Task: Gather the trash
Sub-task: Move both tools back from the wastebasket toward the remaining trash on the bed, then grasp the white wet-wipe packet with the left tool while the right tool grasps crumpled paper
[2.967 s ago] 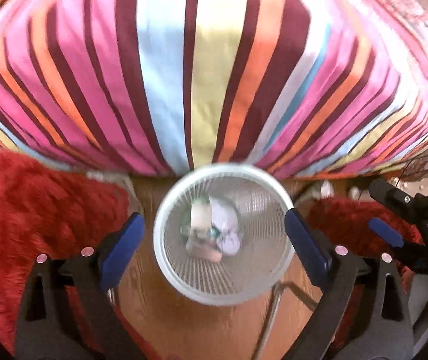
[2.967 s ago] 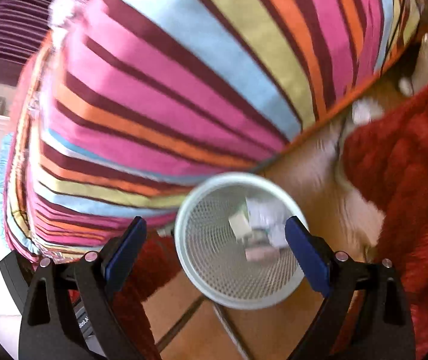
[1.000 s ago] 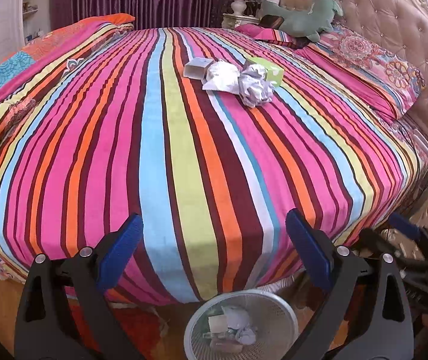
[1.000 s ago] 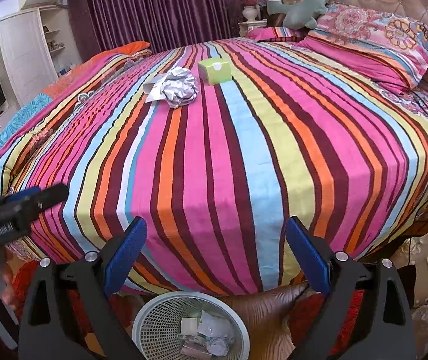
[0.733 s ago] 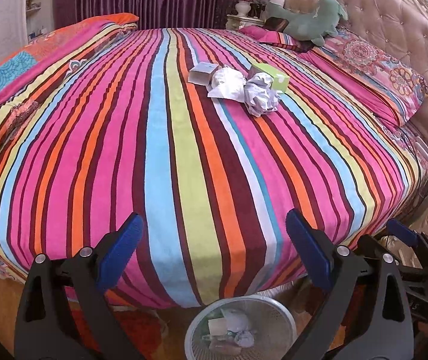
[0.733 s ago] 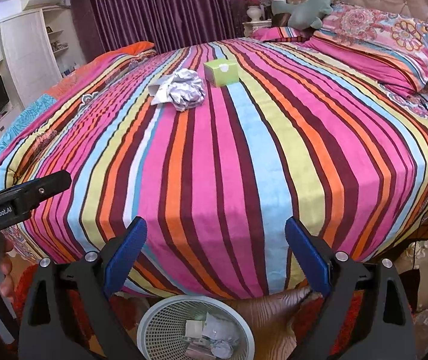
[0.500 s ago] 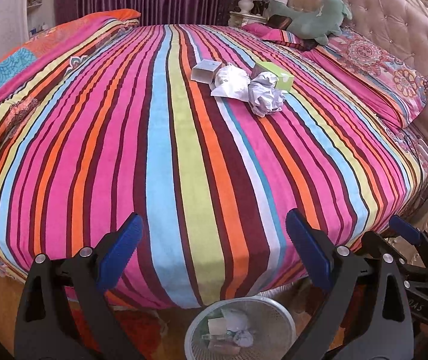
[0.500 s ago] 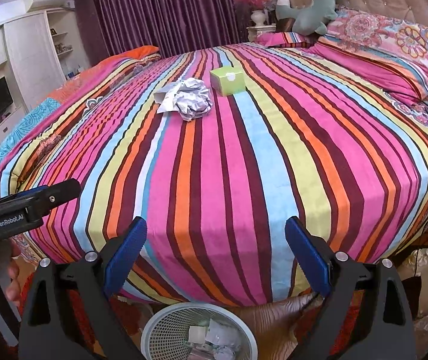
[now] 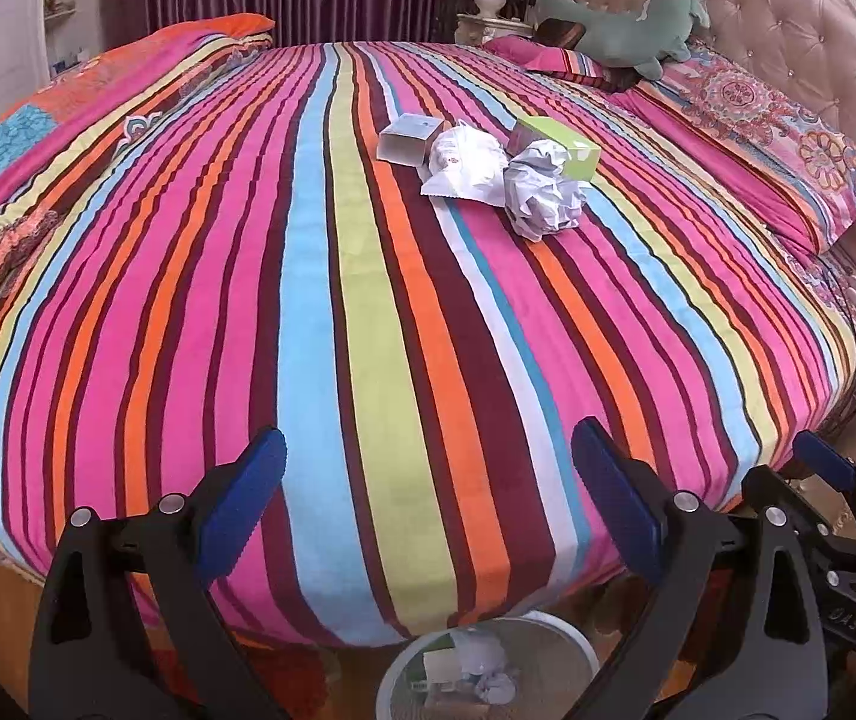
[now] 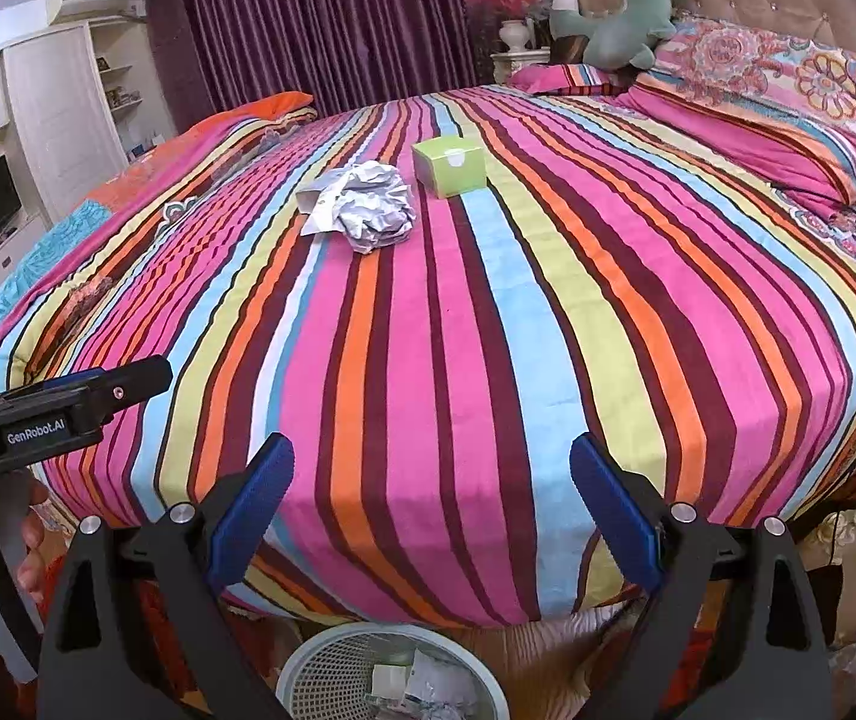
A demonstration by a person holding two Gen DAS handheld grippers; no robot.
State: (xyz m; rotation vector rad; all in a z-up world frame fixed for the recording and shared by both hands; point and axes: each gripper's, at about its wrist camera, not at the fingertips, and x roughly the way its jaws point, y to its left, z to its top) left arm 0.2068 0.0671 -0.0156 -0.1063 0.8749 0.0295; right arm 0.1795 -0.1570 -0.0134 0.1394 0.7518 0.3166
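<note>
now both tongs (image 9: 425,501) (image 10: 431,501) face bed trash (image 9: 542,189), basket (image 10: 332,669) below.

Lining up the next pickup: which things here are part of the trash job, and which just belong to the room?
For the job:
crumpled silvery paper ball
flat white plastic wrapper
small grey cardboard box
lime-green cardboard box
white mesh wastebasket

Just there:
striped bedspread
green plush toy
floral pillow

Both grippers, left and right, are open.

striped bed (image 9: 368,330), purple curtains (image 10: 320,30).
</note>
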